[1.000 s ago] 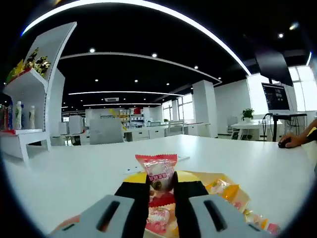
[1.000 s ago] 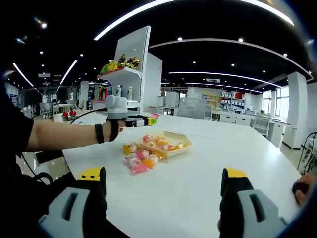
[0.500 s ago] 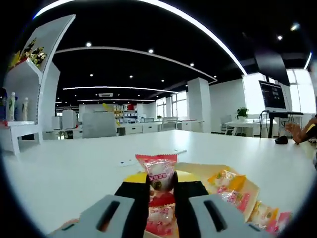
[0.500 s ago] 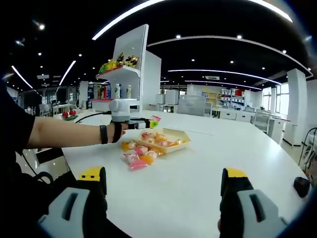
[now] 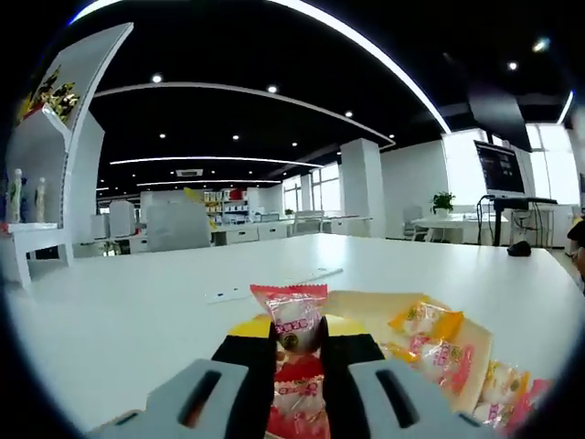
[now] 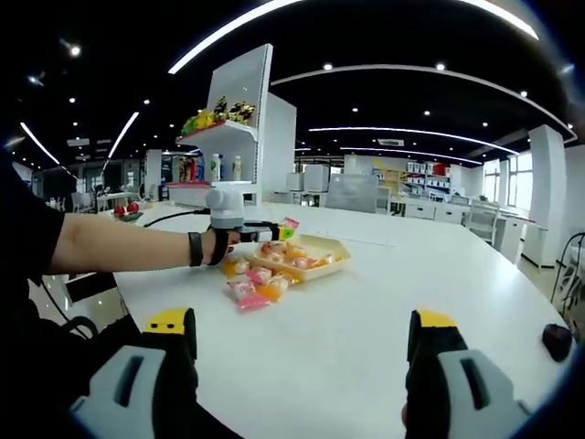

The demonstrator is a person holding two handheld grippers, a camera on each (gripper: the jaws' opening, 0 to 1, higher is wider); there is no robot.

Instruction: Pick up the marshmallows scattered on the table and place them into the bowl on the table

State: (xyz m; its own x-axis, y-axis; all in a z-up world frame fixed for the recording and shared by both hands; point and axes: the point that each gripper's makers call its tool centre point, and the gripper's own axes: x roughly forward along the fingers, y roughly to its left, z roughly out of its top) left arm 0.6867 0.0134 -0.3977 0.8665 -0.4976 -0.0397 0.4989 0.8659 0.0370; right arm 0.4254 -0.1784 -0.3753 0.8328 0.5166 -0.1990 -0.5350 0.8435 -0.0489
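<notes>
Holding a pink-wrapped marshmallow [image 5: 292, 317] pinched between its jaws, your left gripper [image 5: 299, 352] now sits at the near edge of the yellow bowl [image 5: 475, 329], low in the centre of the left gripper view. Compared with a second ago, more of that shallow tray-like bowl shows at the lower right of that view, with wrapped sweets lying in it, so your hand has carried the catch in over the rim. In the right gripper view the left gripper [image 6: 267, 229] sits left of centre with the marshmallow [image 6: 289, 223] at its tip, closer over the bowl [image 6: 322, 267] than before.

A small cluster of loose marshmallows [image 6: 253, 289] lies on the white table [image 6: 384, 311], just beside the bowl's near side. Your right gripper [image 6: 300, 352] hangs wide open at the bottom of its view, holding nothing, well apart from the sweets.

You look about ready to release. I judge a drop here would land inside, provided the wrapper clears the rim. The loose cluster would then be the next pick.
</notes>
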